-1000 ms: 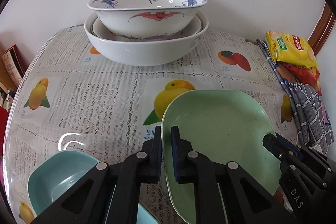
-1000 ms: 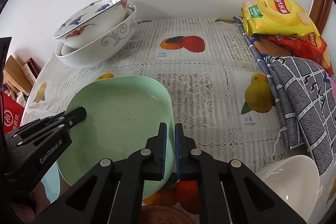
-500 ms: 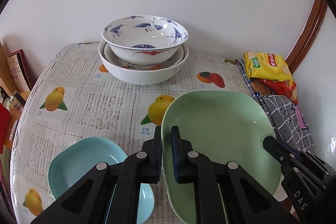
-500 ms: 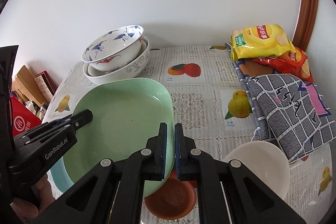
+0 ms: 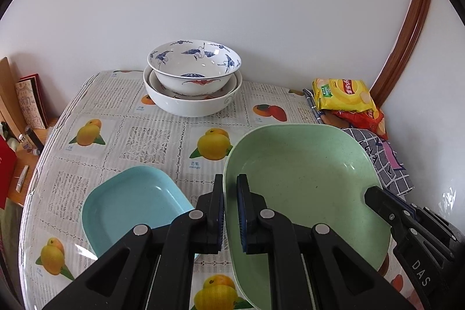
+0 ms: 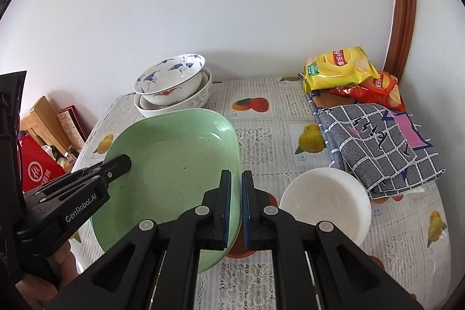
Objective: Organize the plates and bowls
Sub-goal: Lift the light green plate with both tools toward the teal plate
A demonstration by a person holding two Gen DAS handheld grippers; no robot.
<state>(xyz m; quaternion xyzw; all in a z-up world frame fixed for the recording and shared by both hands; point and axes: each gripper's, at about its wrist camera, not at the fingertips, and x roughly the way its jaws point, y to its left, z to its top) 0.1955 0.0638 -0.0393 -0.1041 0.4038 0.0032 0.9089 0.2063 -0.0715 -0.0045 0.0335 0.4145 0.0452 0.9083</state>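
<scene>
Lace-patterned tablecloth with fruit prints (image 5: 151, 135) covers the table. Green plate (image 5: 305, 179) is held clear above it, tilted: left gripper (image 5: 230, 211) is clenched on its left rim, right gripper (image 6: 235, 205) clenched on the opposite rim. Stacked white bowls (image 5: 193, 89) stand at the far edge by the wall (topmost painted with blue cranes). Blue plate (image 5: 130, 205) lies flat below the left gripper. White bowl (image 6: 327, 202) sits just right of the right gripper.
</scene>
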